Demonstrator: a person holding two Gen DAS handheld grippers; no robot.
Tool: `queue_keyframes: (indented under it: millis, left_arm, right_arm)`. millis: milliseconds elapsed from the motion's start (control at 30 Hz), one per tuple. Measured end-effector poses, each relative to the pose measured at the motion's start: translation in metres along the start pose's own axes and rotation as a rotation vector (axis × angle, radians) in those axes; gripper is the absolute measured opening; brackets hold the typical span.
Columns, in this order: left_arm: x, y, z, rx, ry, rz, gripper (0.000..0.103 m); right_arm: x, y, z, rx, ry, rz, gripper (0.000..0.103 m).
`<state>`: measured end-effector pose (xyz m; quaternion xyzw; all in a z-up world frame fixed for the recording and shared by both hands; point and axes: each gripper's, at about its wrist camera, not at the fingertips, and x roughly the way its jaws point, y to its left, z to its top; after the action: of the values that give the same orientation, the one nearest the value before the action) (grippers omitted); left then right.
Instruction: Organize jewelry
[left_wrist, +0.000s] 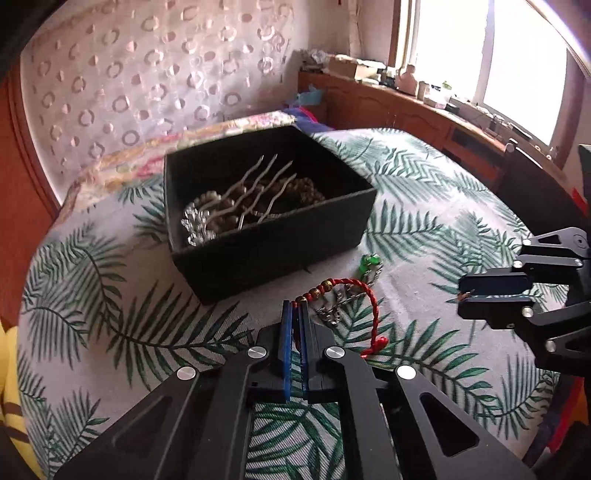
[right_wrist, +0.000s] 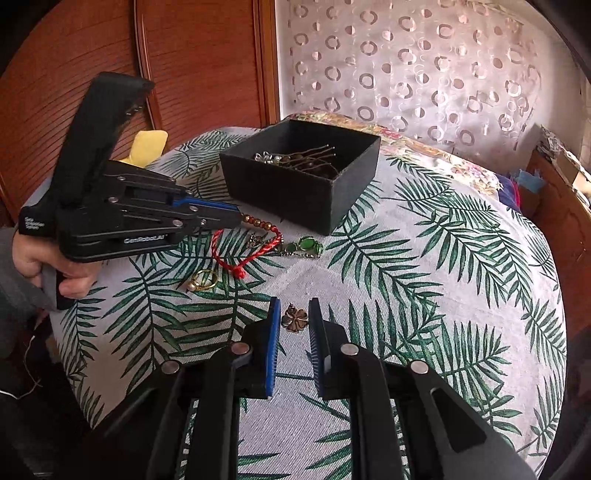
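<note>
Red cord bracelet (left_wrist: 360, 295) with gold-brown beads: its beaded end is pinched between the blue pads of the left gripper (left_wrist: 294, 305), jaws together on the cord. The rest of the loop trails off to the right of the tips onto the palm-print tablecloth (left_wrist: 110, 295), knotted tail lying nearest the gripper body. From the right wrist view the beads show just past the left gripper's tips (right_wrist: 236, 216), the loop sagging down to the cloth.

Step in hand, as I read it: pickup of the bracelet, grip made, lift not yet evident. Next move calls for raising it clear of the neighbouring pieces, since the cord lies across a small silver chain piece (left_wrist: 332, 312) and could drag it, then carrying it forward to the black box (left_wrist: 273, 254), which sits straight ahead of the left gripper, near. Box already holds wavy hair pins (left_wrist: 255, 188) and beaded items.

Green stone piece (right_wrist: 308, 246) lies just beyond the bracelet, between it and the box. Gold ring with a pearl (right_wrist: 203, 280) sits below the left gripper, on the cloth.

Right gripper (right_wrist: 294, 314): jaws narrowly apart, a bronze flower-shaped charm (right_wrist: 294, 319) between the tips. Cannot tell whether the pads press on it or it lies on the cloth.

A hand (right_wrist: 55, 266) grips the left tool's handle.
</note>
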<state>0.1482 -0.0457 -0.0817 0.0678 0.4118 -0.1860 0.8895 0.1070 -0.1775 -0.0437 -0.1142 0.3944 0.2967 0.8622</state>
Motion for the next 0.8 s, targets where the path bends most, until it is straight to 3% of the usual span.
queue_keyframes:
  millis: [400, 800]
  left_arm:
    - [-0.049, -0.002, 0.029, -0.004, -0.14, 0.022, 0.002]
    - [-0.04, 0.03, 0.07, -0.09, -0.177, 0.034, 0.003]
  right_arm:
    - [-0.016, -0.001, 0.026, -0.022, -0.071, -0.028, 0.017]
    - [-0.011, -0.017, 0.073, -0.012, -0.117, -0.067, 0.017]
